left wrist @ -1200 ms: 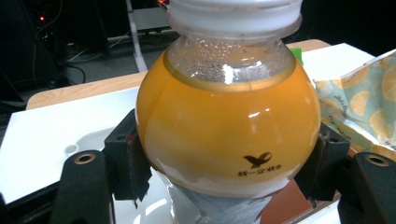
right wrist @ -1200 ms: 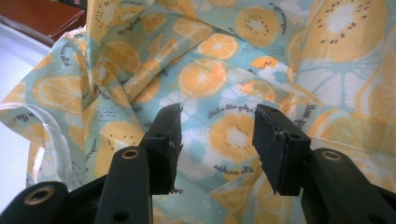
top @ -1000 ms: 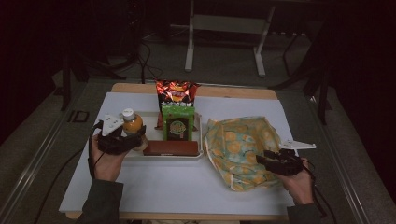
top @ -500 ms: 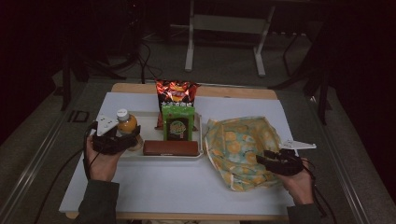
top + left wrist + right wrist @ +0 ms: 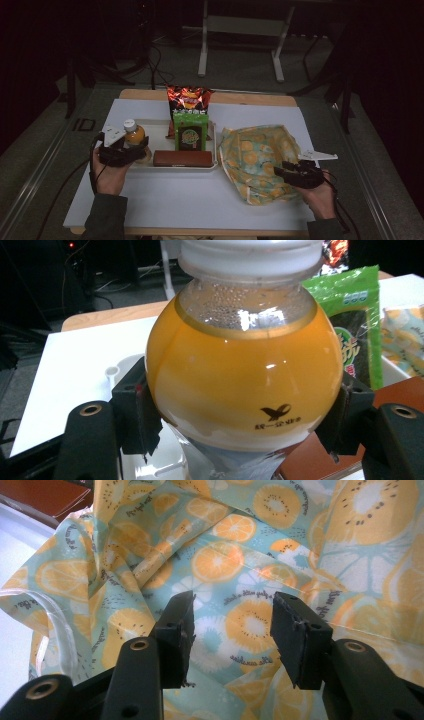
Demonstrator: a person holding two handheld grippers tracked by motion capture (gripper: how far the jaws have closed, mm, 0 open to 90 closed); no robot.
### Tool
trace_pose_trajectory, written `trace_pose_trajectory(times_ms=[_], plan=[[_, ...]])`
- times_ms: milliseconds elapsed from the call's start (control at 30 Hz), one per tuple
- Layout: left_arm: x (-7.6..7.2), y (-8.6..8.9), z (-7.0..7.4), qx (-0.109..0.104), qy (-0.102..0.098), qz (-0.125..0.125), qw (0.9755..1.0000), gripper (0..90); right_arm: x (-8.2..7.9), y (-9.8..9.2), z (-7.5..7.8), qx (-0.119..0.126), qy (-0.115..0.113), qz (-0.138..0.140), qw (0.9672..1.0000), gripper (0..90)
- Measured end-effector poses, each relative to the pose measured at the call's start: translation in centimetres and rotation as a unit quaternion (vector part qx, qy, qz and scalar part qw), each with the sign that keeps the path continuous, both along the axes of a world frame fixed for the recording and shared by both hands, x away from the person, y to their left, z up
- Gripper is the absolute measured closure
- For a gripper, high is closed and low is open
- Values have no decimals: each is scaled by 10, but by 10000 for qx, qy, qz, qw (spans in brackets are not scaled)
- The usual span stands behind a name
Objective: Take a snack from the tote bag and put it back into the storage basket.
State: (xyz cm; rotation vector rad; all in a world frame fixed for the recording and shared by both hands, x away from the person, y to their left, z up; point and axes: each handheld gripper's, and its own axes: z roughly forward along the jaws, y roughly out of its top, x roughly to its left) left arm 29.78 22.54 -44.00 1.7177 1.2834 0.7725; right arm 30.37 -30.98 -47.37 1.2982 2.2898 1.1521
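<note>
I see a wooden table [image 5: 250,97] covered by a white sheet [image 5: 200,200]. On the sheet lie a white tray [image 5: 155,129] at left and a fruit-print bag [image 5: 255,155] at right, just beside each other.

**Dim room, lit tabletop**

The high view is dark and grainy; only the white tabletop [image 5: 165,200] catches overhead light, surroundings nearly black. The left gripper view shows sharp white glare spots on the orange juice bottle [image 5: 245,385]. The fruit-print bag [image 5: 250,570] looks evenly lit, its near edges softly blurred.

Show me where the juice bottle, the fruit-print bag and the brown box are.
juice bottle [image 5: 240,375], left gripper view, orange body.
fruit-print bag [image 5: 255,150], high view, upper cloth.
brown box [image 5: 182,158], high view, top face.
</note>
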Motion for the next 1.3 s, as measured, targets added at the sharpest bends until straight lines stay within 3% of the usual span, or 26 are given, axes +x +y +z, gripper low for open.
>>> trace_pose_trajectory(times_ms=[833, 1300], plan=[[6, -5, -19, 117, 232, -25, 9997, 309, -1, -3, 1, 30, -30, -21, 10000, 521], [5, -9, -27, 152, 395, 86, 9991, 308, -2, -4, 2, 33, -28, -31, 10000, 521]])
